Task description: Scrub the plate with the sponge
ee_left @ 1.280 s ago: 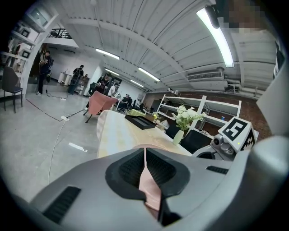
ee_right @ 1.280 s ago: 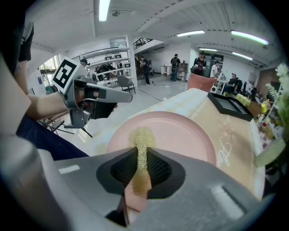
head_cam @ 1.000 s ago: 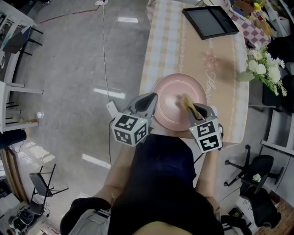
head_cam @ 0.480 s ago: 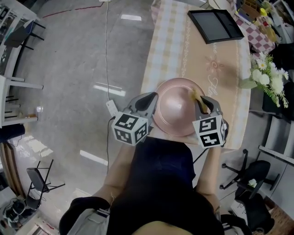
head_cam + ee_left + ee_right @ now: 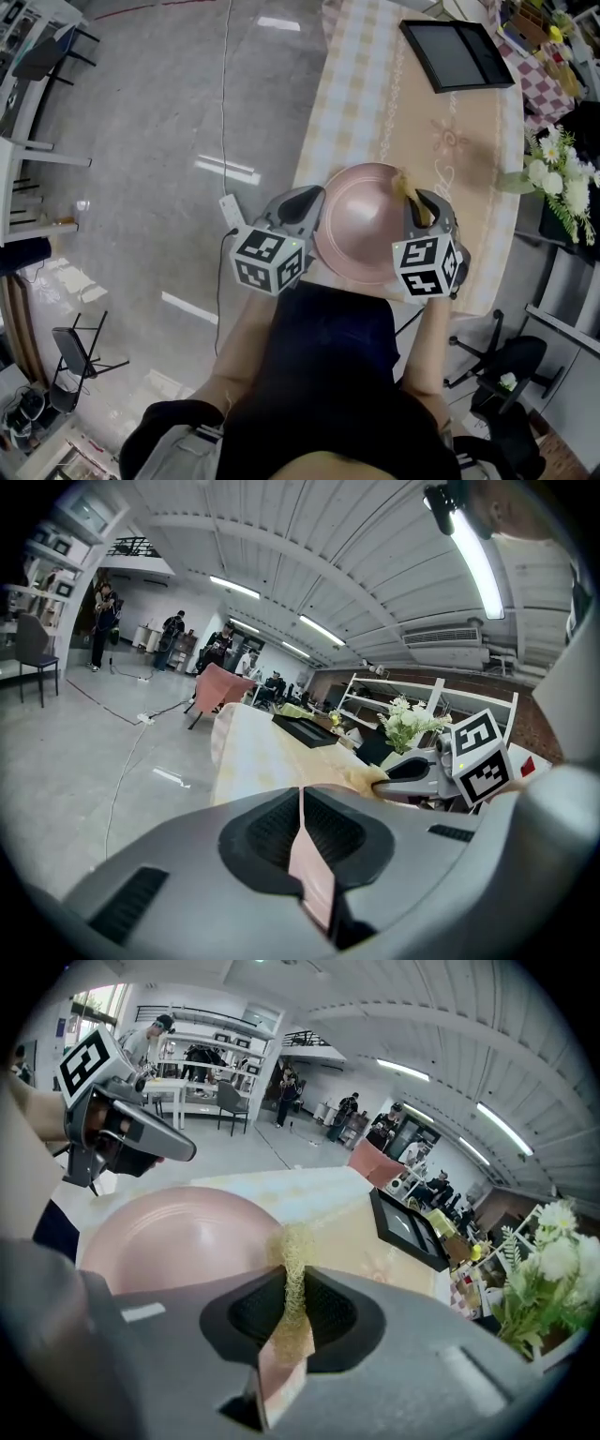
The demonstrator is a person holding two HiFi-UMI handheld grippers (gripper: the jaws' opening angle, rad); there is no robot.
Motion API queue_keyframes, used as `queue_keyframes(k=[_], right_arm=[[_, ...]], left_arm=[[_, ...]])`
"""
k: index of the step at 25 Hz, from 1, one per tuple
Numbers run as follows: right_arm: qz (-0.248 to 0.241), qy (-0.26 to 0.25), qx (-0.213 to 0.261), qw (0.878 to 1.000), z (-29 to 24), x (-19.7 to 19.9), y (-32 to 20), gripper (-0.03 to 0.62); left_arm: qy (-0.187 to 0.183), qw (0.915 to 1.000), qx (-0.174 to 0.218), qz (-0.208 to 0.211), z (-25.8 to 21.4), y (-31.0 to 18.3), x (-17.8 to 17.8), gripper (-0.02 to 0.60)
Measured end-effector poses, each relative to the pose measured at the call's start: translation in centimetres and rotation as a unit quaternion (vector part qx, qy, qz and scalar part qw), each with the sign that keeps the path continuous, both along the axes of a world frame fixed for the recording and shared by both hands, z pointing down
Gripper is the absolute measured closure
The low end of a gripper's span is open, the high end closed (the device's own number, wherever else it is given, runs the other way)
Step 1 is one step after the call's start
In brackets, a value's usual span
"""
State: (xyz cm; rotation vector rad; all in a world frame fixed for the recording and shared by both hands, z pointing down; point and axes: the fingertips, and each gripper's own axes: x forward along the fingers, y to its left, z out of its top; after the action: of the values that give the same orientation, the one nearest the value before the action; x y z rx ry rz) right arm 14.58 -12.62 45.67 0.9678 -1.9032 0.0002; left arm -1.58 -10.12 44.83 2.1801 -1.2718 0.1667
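A pink plate (image 5: 364,225) sits over the near end of the table, held at its left rim by my left gripper (image 5: 313,204), which is shut on it. In the left gripper view the plate's thin pink edge (image 5: 312,878) runs between the shut jaws of the left gripper (image 5: 304,829). My right gripper (image 5: 419,202) is shut on a yellow mesh sponge (image 5: 406,184), which touches the plate's far right rim. In the right gripper view the sponge (image 5: 292,1262) sticks out of the right gripper (image 5: 289,1290) against the plate (image 5: 173,1234). The plate looks tilted.
The table (image 5: 469,122) has a beige patterned cloth. A black flat screen (image 5: 457,54) lies at its far end, and white flowers (image 5: 561,178) stand at its right edge. Office chairs (image 5: 511,375) stand to the right, grey floor with a cable (image 5: 225,103) to the left.
The sponge has moved from the plate's middle to its far right rim. The plate has tipped from lying flat to a tilted pose. The left gripper keeps its hold.
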Motion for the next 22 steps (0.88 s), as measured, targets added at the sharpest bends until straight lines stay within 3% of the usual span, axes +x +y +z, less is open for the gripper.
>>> queue_keyframes(k=[8, 15, 22], right_arm=[[-0.051, 0.131, 0.037, 0.989, 1.6, 0.0, -0.5, 0.545], [-0.072, 0.160, 0.020, 0.984, 3.5, -0.5, -0.4, 0.545], [-0.066, 0.154, 0.001, 0.986, 5.1, -0.5, -0.9, 0.545]], left_arm=[[-0.001, 0.9999, -0.009, -0.011, 0.6, -0.4, -0.8, 0.558], [-0.001, 0.9998, -0.016, -0.015, 1.0, -0.4, -1.2, 0.558], [-0.002, 0.9996, -0.020, -0.021, 1.4, -0.4, -1.7, 0.558]])
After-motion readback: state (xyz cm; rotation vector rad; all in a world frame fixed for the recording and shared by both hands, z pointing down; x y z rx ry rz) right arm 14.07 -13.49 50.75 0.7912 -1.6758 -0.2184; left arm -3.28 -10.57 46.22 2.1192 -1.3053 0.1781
